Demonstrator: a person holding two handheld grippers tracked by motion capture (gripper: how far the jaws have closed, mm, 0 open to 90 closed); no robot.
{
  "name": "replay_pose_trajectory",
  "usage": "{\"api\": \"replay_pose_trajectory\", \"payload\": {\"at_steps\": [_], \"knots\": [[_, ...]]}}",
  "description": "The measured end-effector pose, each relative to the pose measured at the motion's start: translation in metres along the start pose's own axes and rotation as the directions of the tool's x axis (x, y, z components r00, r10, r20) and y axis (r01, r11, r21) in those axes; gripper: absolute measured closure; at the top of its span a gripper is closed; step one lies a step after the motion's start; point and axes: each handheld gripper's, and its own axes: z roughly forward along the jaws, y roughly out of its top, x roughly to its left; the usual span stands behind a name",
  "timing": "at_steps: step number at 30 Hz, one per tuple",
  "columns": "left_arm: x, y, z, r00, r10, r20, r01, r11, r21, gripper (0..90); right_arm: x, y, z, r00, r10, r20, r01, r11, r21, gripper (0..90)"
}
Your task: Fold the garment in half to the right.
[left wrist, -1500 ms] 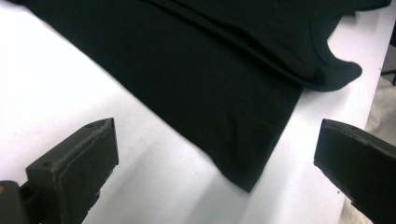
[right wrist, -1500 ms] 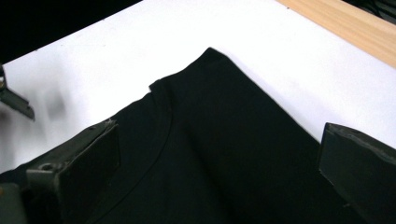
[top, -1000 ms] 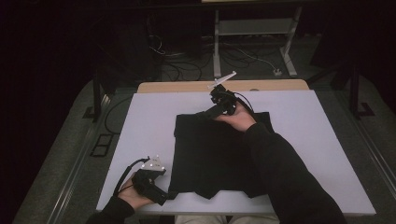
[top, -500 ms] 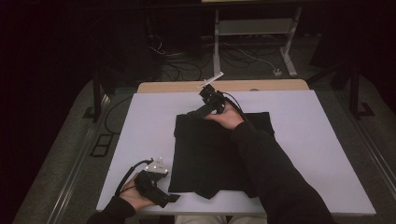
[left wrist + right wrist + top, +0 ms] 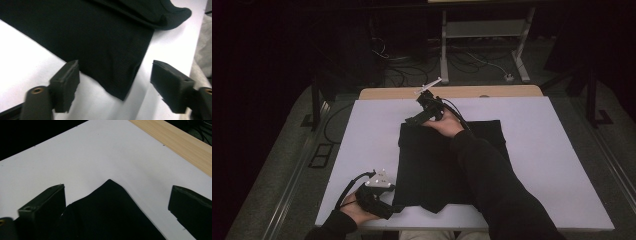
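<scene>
While the black cloth point(image 5: 447, 167) lies flat at the middle of the white table point(image 5: 557, 150), the left claw point(image 5: 396, 207) sits at its seven o'clock corner, jaws just narrowing yet apparently clear of the fabric between them. The right claw point(image 5: 409, 121) stands wide over the eleven o'clock corner.

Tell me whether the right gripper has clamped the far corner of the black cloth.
No: the right gripper stands open, the black cloth corner lying untouched between its jaws.
</scene>
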Motion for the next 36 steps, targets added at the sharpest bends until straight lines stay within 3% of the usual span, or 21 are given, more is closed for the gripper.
{"api": "replay_pose_trajectory", "payload": {"at_steps": [4, 8, 15, 18, 26, 33, 36], "knots": [[0.000, 0.000, 0.000, 0.9997, 0.019, -0.014, -0.019, 0.9998, 0.004, 31.6, 0.000, -0.001, 0.007, 1.0000, 0.008, -0.002, -0.008, 1.000, 0.006, 1.8], [0.000, 0.001, 0.000, 0.9997, 0.005, -0.024, -0.005, 1.0000, -0.005, 36.0, -0.001, -0.001, 0.014, 0.9999, 0.015, -0.001, -0.015, 1.000, 0.013, 1.8], [0.000, 0.002, 0.001, 0.9989, 0.028, -0.038, -0.028, 0.9996, 0.003, 41.8, 0.000, -0.002, 0.027, 0.9999, 0.011, -0.010, -0.011, 1.000, 0.022, 1.8], [0.001, 0.002, 0.001, 0.9991, 0.016, -0.040, -0.017, 0.9998, -0.008, 44.9, 0.000, -0.003, 0.034, 0.9999, 0.004, -0.015, -0.003, 1.000, 0.031, 1.8], [0.002, 0.003, 0.002, 0.9972, 0.053, -0.052, -0.053, 0.9986, -0.001, 53.9, -0.002, -0.010, 0.049, 0.9998, 0.020, -0.006, -0.020, 0.999, 0.043, 3.4], [0.003, 0.006, 0.003, 0.9979, 0.061, -0.019, -0.061, 0.9981, 0.003, 65.3, 0.000, -0.014, 0.061, 0.9996, 0.030, 0.002, -0.030, 0.999, 0.036, 9.8], [0.005, 0.007, 0.003, 0.9993, 0.039, 0.003, -0.039, 0.9993, -0.001, 72.7, 0.001, -0.013, 0.064, 0.9996, 0.029, -0.002, -0.029, 0.999, 0.033, 13.2]]}}
